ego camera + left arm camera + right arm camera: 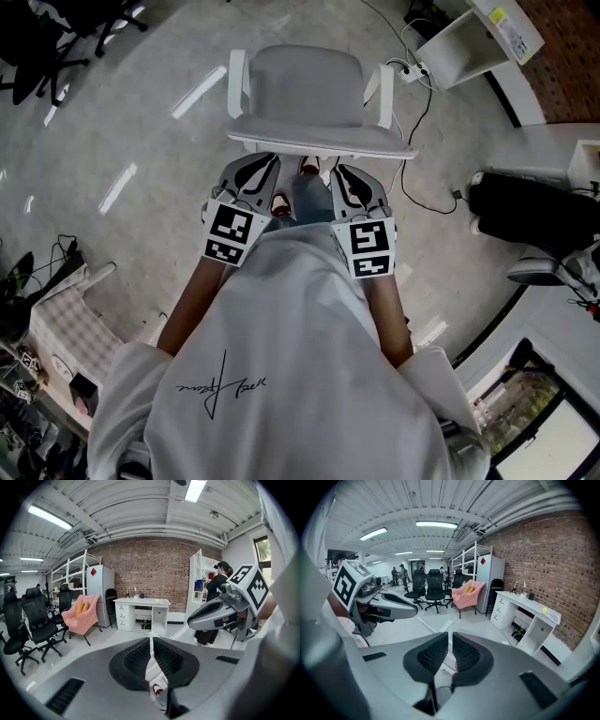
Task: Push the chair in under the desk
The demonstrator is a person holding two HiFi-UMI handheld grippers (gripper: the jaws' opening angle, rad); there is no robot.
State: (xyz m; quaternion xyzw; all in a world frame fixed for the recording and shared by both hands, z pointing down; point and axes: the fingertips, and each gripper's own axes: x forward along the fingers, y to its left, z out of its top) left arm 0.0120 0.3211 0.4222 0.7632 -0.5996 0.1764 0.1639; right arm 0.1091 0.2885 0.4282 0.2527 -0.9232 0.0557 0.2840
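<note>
A white chair (305, 84) stands on the grey floor just ahead of me, seen from above, with its backrest's top edge (323, 143) toward me. My left gripper (270, 161) and right gripper (339, 172) hover side by side right behind that edge; I cannot tell whether they touch it. Both are shut with nothing between the pads, as the left gripper view (151, 641) and the right gripper view (451, 637) show. A white desk (140, 604) stands by the brick wall some way off, and also shows at the right (529, 609).
Black office chairs (56, 37) stand at the far left. A power strip with cables (412, 70) lies beside a white desk corner (469, 42). A black bag (525, 211) sits at the right. A pink chair (79, 613) and a person (218, 581) are in the room.
</note>
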